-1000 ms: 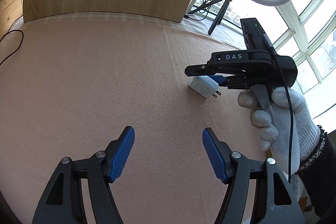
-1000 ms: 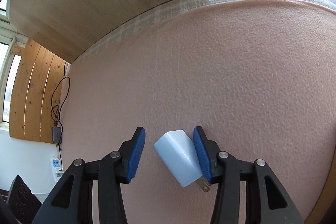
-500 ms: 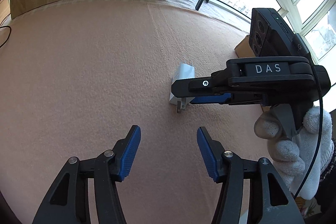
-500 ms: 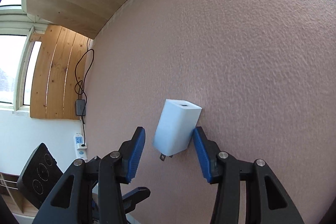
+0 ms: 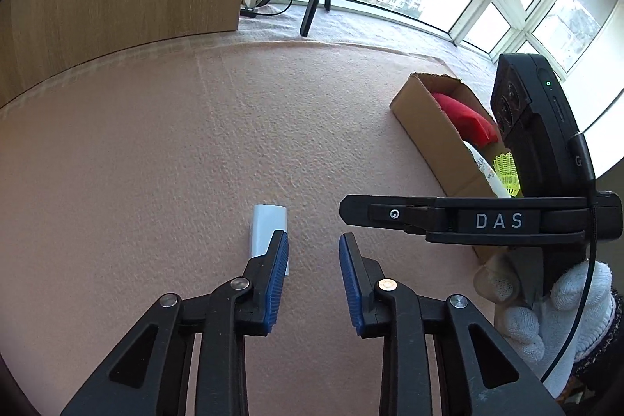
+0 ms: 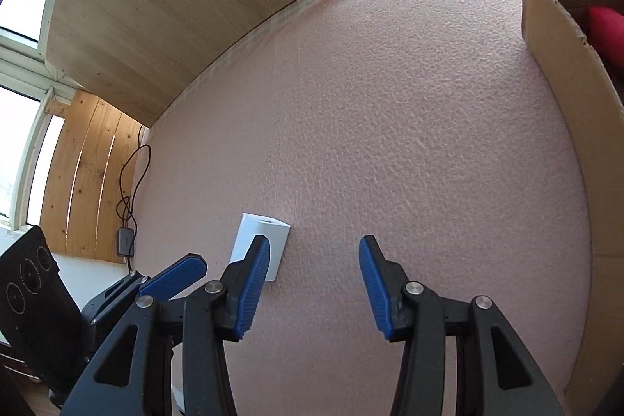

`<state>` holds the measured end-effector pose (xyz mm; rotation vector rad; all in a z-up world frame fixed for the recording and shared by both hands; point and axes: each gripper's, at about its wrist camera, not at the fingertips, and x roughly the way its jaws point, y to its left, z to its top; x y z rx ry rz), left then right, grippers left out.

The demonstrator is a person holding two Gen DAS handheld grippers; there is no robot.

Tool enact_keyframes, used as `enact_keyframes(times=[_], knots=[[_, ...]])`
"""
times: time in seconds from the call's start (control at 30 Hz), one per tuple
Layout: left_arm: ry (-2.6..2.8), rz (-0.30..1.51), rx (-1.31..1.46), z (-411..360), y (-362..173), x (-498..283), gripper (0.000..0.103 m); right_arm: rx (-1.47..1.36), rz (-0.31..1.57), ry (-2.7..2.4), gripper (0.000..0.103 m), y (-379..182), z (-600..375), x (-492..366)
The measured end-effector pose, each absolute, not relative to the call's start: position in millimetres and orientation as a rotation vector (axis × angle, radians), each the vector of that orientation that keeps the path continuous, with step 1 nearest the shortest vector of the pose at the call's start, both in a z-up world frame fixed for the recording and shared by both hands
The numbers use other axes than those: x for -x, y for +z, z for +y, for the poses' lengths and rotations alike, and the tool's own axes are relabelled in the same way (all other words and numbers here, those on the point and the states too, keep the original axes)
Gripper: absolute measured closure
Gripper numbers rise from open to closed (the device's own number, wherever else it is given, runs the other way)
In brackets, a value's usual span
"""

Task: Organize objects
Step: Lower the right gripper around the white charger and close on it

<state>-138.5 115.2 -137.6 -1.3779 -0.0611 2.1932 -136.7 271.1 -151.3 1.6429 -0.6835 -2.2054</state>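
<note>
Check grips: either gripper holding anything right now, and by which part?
Nothing held. The white charger lies on the pink cloth, outside both gaps. Left gripper is closing on nothing; right gripper is open and empty.

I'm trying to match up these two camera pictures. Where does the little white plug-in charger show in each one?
Left wrist view: the white charger lies on the pink cloth, low and centre, partly behind one blue pad of this gripper.
Right wrist view: the charger lies left of centre, partly behind this gripper's blue pad nearest it.
Shared landmark: the cardboard box with a red thing inside, at the right in both.
</note>
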Motion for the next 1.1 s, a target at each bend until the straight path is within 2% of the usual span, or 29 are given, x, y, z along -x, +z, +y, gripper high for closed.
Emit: enact_keyframes(times=[0.13, 0.33, 0.5, 0.73, 0.83, 0.93, 1.1], knots=[[2.207, -0.008, 1.401, 124, -148, 147, 0.081, -1.642, -0.693, -2.224, 0.059, -152, 280, 134], [2.288, 0.068, 1.408, 111, -156, 154, 0.082, -1.647, -0.718, -2.22, 0.059, -156, 281, 135], [2.336, 0.204, 1.437, 101, -160, 154, 0.081, -1.643, -0.723, -2.206, 0.059, -158, 277, 136], [2.315, -0.056, 1.43, 64, -152, 160, 0.081, -1.645, -0.706, -2.172, 0.059, -160, 266, 136], [2.26, -0.055, 1.435, 60, -151, 158, 0.08, -1.633, -0.697, -2.163, 0.059, -159, 258, 137], [2.191, -0.053, 1.467, 62, -159, 158, 0.069, -1.631, -0.708, -2.147, 0.059, -160, 251, 141], [2.147, -0.132, 1.488, 62, -171, 156, 0.069, -1.642, -0.734, -2.118, 0.059, -166, 243, 147]])
